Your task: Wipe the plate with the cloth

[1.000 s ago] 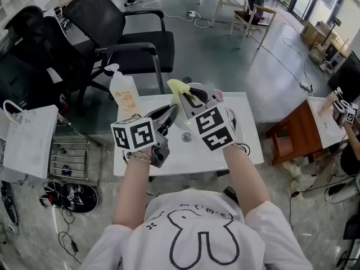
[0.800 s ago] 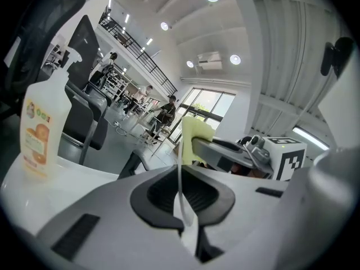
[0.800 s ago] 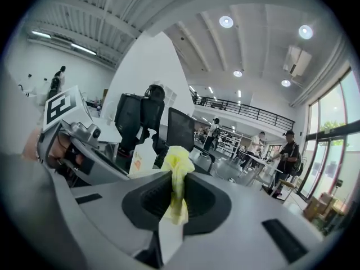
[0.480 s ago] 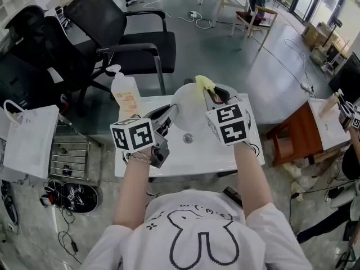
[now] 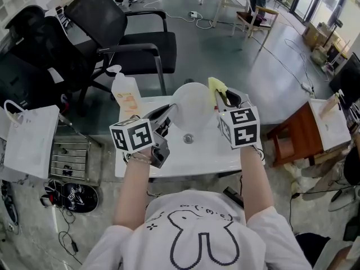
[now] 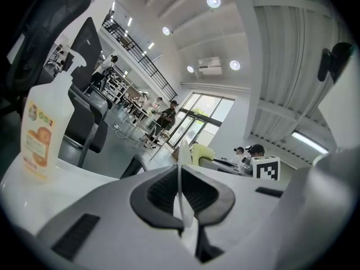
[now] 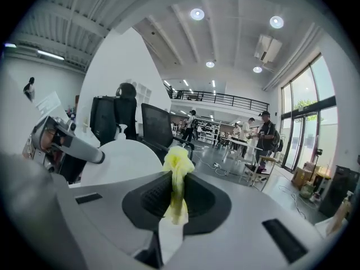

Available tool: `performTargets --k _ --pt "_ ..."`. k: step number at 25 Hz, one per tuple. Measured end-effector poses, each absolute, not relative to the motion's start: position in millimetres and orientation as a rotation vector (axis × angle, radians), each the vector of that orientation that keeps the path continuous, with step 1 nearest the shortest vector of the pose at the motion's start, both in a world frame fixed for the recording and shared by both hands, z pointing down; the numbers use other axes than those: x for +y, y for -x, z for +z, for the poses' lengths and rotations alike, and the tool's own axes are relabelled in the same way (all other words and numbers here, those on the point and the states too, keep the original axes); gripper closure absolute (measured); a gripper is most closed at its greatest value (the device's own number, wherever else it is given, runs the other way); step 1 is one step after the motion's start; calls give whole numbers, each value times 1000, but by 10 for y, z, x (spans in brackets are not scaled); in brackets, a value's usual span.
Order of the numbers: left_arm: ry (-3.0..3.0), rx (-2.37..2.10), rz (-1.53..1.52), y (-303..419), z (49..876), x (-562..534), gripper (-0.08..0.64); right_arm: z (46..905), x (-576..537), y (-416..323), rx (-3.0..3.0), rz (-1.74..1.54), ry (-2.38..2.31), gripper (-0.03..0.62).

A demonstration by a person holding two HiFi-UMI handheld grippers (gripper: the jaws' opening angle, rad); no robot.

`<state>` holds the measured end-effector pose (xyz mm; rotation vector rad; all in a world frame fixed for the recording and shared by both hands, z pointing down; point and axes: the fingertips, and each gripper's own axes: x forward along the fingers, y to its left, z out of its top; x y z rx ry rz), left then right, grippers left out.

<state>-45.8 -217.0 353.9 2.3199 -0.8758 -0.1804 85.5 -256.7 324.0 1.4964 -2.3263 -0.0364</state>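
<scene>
Jaws of the left gripper (image 5: 170,111) pinch the rim of the white plate (image 5: 192,106). It stands on edge in the air over the far side of the desk (image 5: 169,157). The right gripper (image 5: 226,98) pinches the yellow cloth (image 5: 215,86), just beside the plate's right edge.

Pretty bright and evenly lit overall, by round ceiling lights (image 7: 197,14) plus daylight let in through the tall windows (image 7: 306,117). Shadows are kept soft. Both gripper views are bent hard by fisheye, with corners blacked out and the close foreground left soft.
</scene>
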Motion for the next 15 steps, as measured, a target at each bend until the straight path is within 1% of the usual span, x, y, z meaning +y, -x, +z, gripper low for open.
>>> performTargets --k 9,15 --pt "-2315 -913 -211 505 3474 -2199 541 2791 -2253 -566 -2521 -90 -1454 538" --pt "-2325 -918 -214 465 3435 -2187 541 2831 -2147 -366 -2555 -83 -1371 538"
